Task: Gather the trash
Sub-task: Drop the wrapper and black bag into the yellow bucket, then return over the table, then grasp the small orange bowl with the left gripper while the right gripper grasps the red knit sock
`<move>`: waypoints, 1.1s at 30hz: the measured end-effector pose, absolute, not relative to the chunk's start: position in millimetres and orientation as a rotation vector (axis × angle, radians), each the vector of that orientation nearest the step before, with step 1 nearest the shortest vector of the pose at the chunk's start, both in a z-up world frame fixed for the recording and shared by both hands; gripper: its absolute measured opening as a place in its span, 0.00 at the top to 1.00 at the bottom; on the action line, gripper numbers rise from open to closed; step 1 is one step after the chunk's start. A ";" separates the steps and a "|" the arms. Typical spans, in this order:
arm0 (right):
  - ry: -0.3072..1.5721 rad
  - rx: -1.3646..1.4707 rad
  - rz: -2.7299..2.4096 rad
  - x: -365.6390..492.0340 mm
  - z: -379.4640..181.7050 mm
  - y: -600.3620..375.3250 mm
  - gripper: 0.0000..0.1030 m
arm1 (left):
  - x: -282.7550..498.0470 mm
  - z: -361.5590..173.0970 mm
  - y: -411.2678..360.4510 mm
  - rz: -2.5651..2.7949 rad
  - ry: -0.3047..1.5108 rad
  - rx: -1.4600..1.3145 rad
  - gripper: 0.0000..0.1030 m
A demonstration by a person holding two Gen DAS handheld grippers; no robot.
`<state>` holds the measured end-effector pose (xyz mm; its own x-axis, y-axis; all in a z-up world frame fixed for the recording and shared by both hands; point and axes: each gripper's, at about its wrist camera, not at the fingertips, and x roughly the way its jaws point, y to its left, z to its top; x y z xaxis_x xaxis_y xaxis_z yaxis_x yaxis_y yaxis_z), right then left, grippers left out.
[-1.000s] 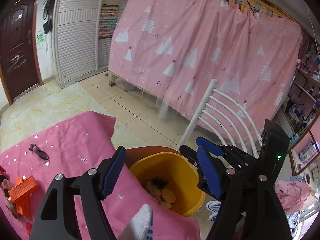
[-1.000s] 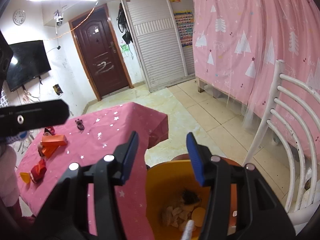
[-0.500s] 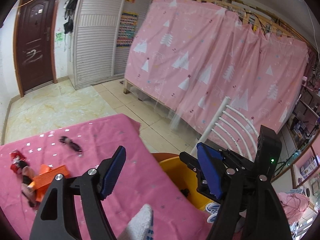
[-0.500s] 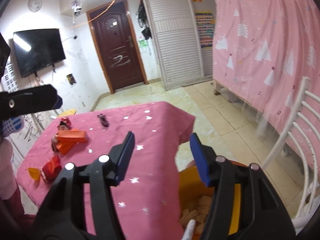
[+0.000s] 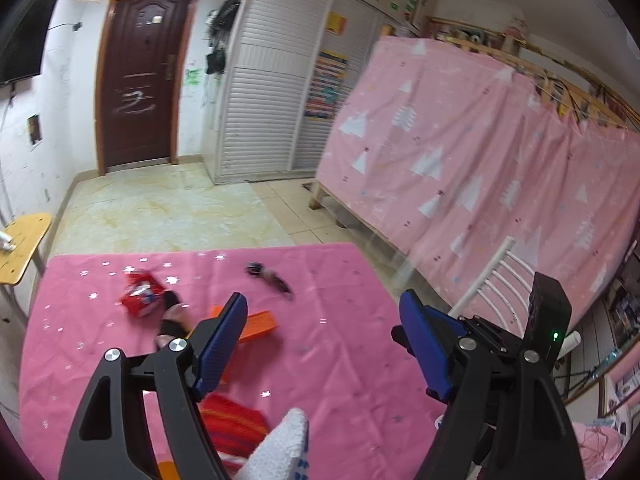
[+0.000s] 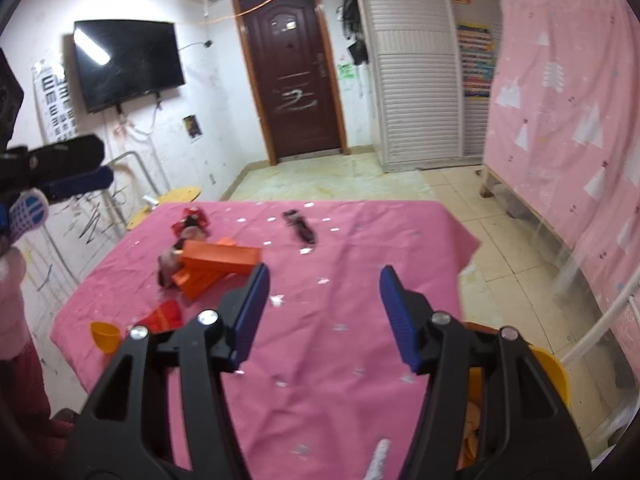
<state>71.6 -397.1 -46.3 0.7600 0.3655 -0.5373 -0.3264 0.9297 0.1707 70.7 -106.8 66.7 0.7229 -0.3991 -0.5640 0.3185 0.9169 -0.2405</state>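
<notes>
A table with a pink starred cloth (image 5: 320,344) (image 6: 340,320) carries trash: an orange box (image 6: 218,258) (image 5: 258,324), a red wrapper (image 5: 140,294) (image 6: 192,216), a dark wrapper (image 5: 270,278) (image 6: 298,226), a red packet (image 6: 166,314) (image 5: 232,420) and an orange cup (image 6: 105,336). My left gripper (image 5: 322,340) is open and empty above the table. My right gripper (image 6: 322,312) is open and empty above the table's near right part. The yellow bin (image 6: 548,372) with scraps sits at the right, mostly hidden behind my right gripper.
A white slatted chair (image 5: 492,280) (image 6: 608,320) stands right of the table by a pink curtain (image 5: 480,152). A small wooden stool (image 5: 24,248) (image 6: 168,200) stands to the left. A dark door (image 6: 296,88) and tiled floor lie beyond.
Both grippers have swung left, away from the yellow bin and over the table. The trash on the cloth has come into the middle of both views. Both stay open.
</notes>
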 end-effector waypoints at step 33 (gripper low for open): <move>0.772 -0.119 0.690 54.1 -89.6 -242.3 0.31 | 19.1 -59.3 -14.1 -0.326 0.841 0.066 0.20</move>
